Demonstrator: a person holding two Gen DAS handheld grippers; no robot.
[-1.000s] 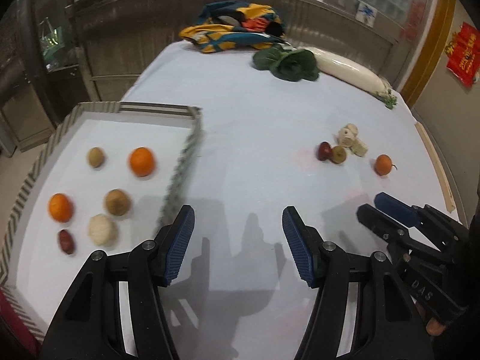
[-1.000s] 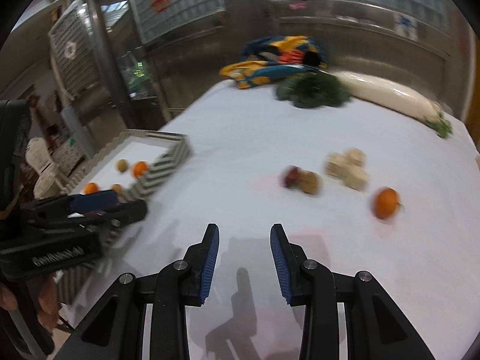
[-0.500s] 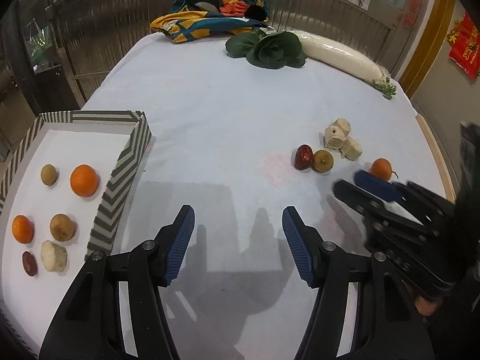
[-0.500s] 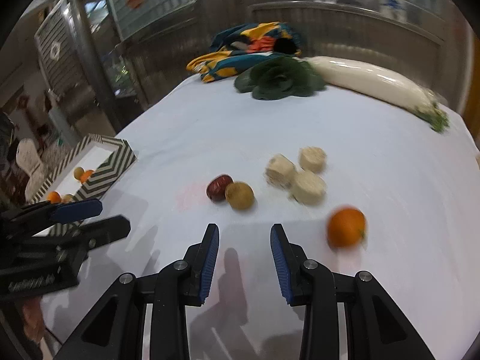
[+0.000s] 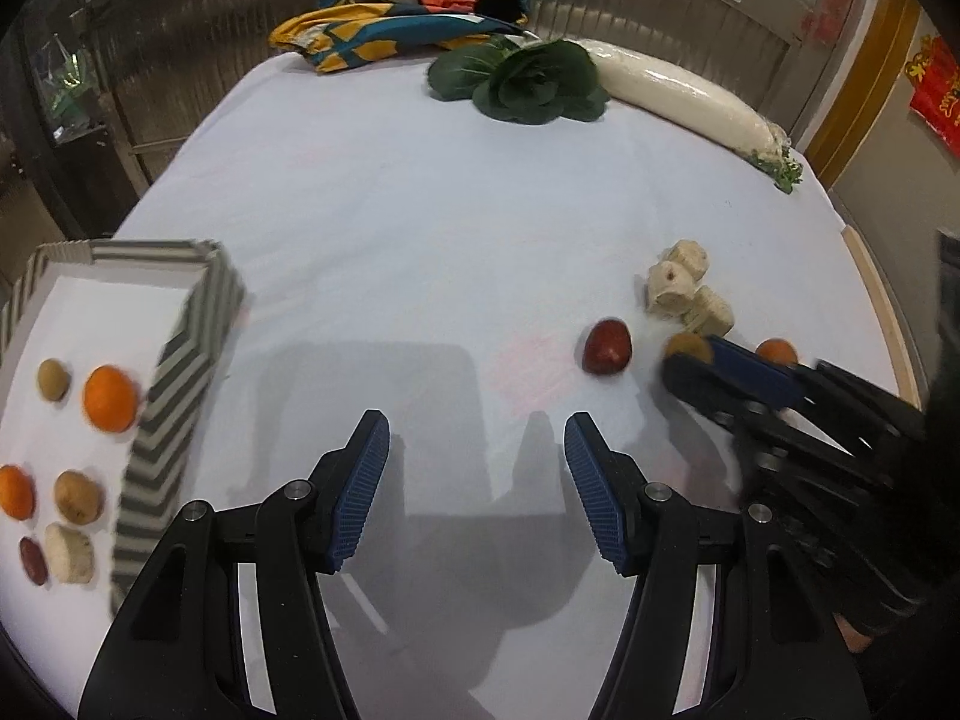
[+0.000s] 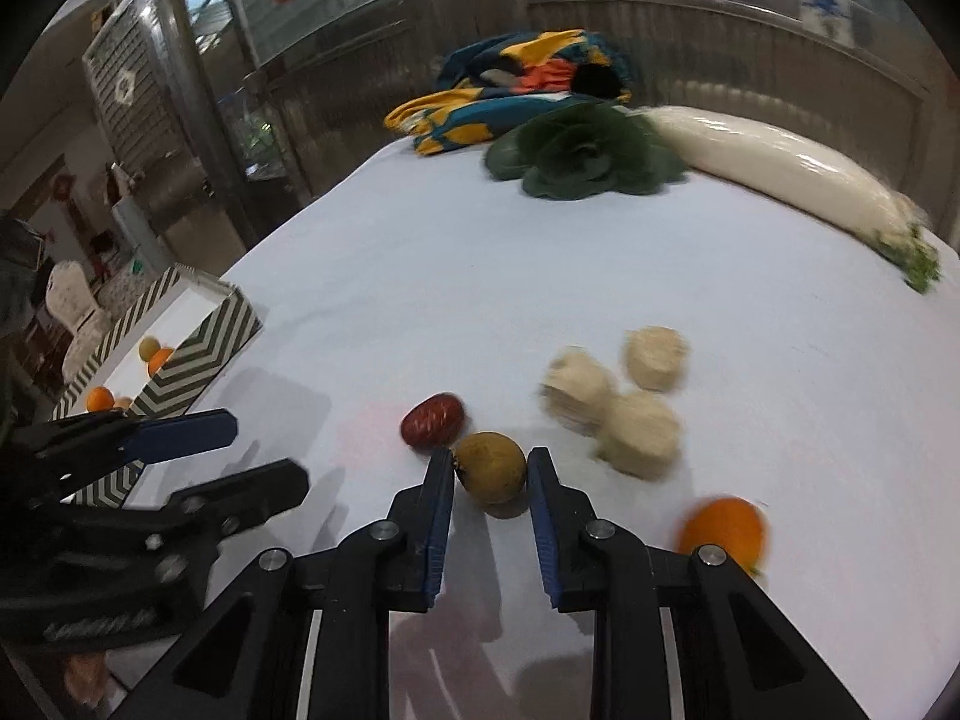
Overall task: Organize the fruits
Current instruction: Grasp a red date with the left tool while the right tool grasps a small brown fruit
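Matt white cloth covers the table; tray of matt chevron-printed card; gripper fingers of black plastic with ribbed blue pads; brown fruit dull-skinned, red date slightly glossy; radish smooth, sheened; printed fabric crumpled; background panels brushed metal

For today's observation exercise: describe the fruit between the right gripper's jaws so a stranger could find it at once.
On the white table, find the loose fruit near the right edge, in front of the three pale chunks. The brown fruit sits between the right gripper jaws: round and yellowish-brown, unlike the dark red date touching it or the orange.
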